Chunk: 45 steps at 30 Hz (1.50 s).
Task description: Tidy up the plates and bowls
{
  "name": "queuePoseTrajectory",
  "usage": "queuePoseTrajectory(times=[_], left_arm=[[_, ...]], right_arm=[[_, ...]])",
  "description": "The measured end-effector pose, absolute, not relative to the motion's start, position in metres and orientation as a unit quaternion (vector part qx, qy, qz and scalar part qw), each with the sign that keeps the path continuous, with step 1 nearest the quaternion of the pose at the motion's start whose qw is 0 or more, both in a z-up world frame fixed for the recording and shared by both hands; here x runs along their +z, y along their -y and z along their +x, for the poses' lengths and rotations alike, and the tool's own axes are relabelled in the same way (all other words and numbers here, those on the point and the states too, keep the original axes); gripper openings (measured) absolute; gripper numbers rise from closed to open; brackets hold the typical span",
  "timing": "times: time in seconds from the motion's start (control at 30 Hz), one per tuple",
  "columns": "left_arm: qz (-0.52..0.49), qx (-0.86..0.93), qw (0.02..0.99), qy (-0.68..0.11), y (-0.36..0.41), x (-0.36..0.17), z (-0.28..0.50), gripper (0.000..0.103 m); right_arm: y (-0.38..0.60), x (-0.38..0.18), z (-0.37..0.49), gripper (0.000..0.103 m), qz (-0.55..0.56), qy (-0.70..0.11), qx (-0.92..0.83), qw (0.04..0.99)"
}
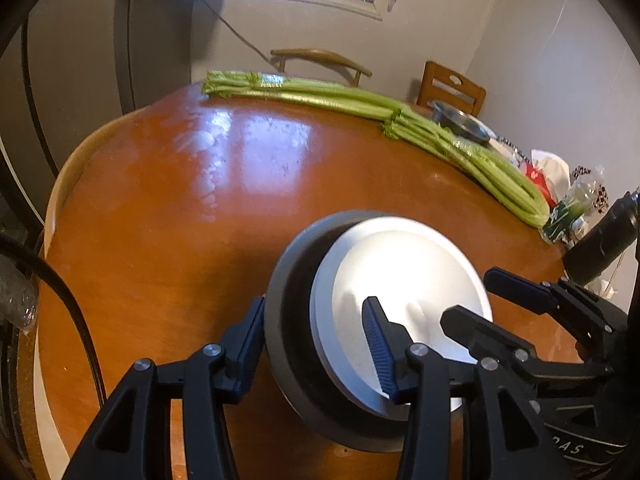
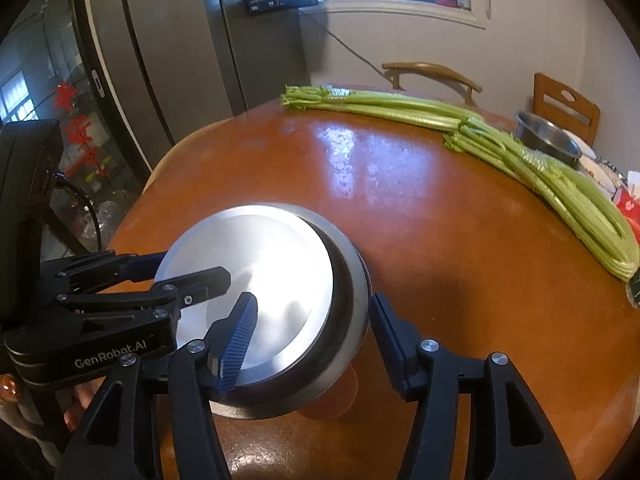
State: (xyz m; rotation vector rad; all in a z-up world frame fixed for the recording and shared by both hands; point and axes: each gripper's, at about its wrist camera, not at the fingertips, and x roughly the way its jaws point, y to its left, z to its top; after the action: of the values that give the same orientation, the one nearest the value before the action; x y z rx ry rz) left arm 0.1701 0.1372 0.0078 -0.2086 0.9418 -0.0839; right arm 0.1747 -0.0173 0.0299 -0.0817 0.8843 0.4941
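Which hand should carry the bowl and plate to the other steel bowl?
Right, likely. Both the left gripper and right gripper straddle the bowl rim, open, plate inside. The other bowl sits far right beyond the celery, on the right gripper's side.

The left gripper [image 2: 192,280], seen from the right wrist camera, carries white lettering "GenRobot.AI" on the black body behind its fingers. In the left wrist view, the right gripper [image 1: 476,300] shows only upside-down letters at its lower edge, too partial to read. Print on the black box [image 2: 262,0] near the window is too blurred to make out.
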Motion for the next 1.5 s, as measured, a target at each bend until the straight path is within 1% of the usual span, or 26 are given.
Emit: queuePoseTrajectory(times=[0.3,0.43,0.57,0.6,0.67,0.73,0.77,0.83,1.1,1.3,1.5], left_arm=[[-0.097,-0.019,0.902,-0.419,-0.139,0.031,0.145,0.049],[-0.082,-0.008,0.913,-0.401,-0.134,0.043,0.119,0.050],[-0.076,0.004,0.917,-0.391,-0.122,0.048,0.090,0.052],[-0.069,0.006,0.919,-0.389,-0.116,0.048,0.080,0.053],[-0.063,0.003,0.919,-0.388,-0.109,0.047,0.068,0.060],[-0.056,0.010,0.921,-0.386,-0.101,0.045,0.053,0.061],[-0.056,0.013,0.921,-0.384,-0.098,0.043,0.046,0.061],[-0.061,0.014,0.921,-0.384,-0.095,0.040,0.036,0.061],[-0.060,0.035,0.925,-0.373,-0.082,0.029,-0.002,0.062],[-0.053,0.041,0.922,-0.381,-0.078,0.017,-0.014,0.062],[-0.047,0.041,0.924,-0.377,-0.075,0.018,-0.017,0.062]], right_arm=[[0.033,0.045,0.160,0.063,-0.028,-0.399,0.226,0.888],[0.039,0.051,0.140,0.067,-0.026,-0.385,0.226,0.895],[0.043,0.051,0.116,0.068,-0.029,-0.379,0.233,0.895],[0.044,0.051,0.111,0.068,-0.030,-0.379,0.233,0.895],[0.047,0.049,0.097,0.068,-0.034,-0.373,0.230,0.898],[0.051,0.049,0.084,0.070,-0.036,-0.366,0.227,0.902],[0.054,0.048,0.079,0.072,-0.037,-0.363,0.224,0.904],[0.059,0.045,0.068,0.074,-0.037,-0.358,0.218,0.907],[0.076,0.029,0.035,0.074,-0.032,-0.352,0.212,0.911],[0.081,0.018,0.018,0.074,-0.032,-0.353,0.212,0.911],[0.088,0.015,0.014,0.075,-0.024,-0.352,0.206,0.913]])
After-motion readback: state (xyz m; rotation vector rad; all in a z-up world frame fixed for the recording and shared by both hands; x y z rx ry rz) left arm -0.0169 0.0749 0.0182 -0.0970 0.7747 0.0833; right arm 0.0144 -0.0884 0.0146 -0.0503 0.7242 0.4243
